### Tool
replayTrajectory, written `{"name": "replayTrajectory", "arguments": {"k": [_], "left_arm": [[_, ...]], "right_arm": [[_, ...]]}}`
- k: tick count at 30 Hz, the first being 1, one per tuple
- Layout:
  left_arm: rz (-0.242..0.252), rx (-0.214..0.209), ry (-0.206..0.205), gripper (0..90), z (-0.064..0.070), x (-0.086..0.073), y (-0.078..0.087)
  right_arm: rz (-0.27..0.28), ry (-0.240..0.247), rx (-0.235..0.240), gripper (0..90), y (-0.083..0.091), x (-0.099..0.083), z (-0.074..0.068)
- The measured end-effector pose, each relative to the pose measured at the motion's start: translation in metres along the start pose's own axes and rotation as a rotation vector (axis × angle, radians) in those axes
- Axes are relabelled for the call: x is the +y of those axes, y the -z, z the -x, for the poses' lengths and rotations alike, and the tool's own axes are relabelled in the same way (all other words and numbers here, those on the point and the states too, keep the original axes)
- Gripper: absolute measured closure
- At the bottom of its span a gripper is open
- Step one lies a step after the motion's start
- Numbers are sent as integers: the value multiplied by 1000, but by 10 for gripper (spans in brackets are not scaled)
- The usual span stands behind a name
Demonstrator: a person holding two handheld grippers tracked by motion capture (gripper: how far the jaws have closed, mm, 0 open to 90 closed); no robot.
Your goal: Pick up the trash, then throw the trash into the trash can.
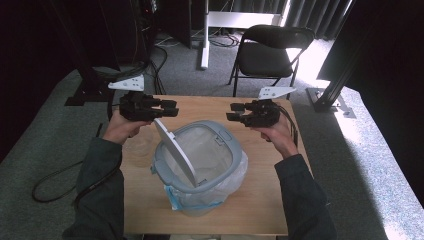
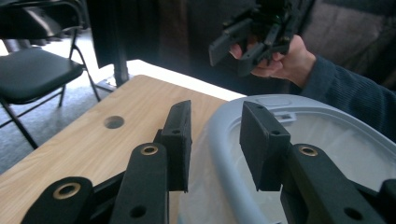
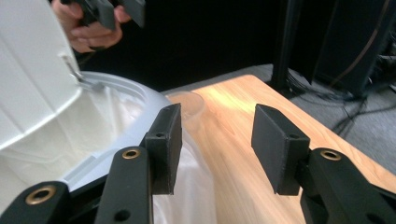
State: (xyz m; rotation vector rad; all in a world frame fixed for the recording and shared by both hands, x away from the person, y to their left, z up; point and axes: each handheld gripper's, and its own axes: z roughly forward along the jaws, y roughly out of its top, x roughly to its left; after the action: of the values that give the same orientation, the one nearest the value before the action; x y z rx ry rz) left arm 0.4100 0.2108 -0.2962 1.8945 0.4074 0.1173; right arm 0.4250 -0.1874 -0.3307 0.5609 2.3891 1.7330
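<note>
Bin (image 1: 227, 150) stands on the tabletop (image 1: 260, 200), nearest the person, grey rim, white liner (image 1: 212, 197) bulging out below. Lid (image 1: 175, 152) tipped up on edge across the opening, hinged at the rim's near side as far as I can tell.

Left gripper (image 1: 172, 109) — jaws apart, nothing between them. In the left gripper view the bin rim (image 2: 224, 140) runs up between and just beyond the jaws; not touching. The lid's top edge sits just below this gripper in the high view.

Right gripper (image 1: 234, 114) — jaws apart, empty, held over the bin's far right rim. In its own view the rim and liner (image 3: 196, 186) lie under the left jaw, bare tabletop (image 3: 233, 126) under the right. A clear cup (image 3: 187, 103) stands just past the jaws, beside the bin.

Farther off: chair (image 1: 267, 52) behind the tabletop, cables on the floor.

Judgement: bin is opened, both grippers hovering between grasps. Next move likely calls for one gripper to drop onto the lid's edge or the liner, closing squarely on thin material.
</note>
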Motion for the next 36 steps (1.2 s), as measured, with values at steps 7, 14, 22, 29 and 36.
{"name": "replayTrajectory", "arguments": {"k": [7,14,22,29,36], "left_arm": [[31,93,57,595,-11,-18,11],[30,190,87,551,-18,-35,21],[7,317,133,528,-29,-65,31],[-15,388,172,538,-36,-90,33],[-61,496,241,723,-48,-123,38]], "right_arm": [[-23,-25,-42,514,3,-12,5],[-27,-31,-80,497,8,-20,8],[-36,-54,-140,495,14,-36,13],[-56,-54,-197,487,12,-43,11],[-90,-37,-252,491,8,-55,7]]}}
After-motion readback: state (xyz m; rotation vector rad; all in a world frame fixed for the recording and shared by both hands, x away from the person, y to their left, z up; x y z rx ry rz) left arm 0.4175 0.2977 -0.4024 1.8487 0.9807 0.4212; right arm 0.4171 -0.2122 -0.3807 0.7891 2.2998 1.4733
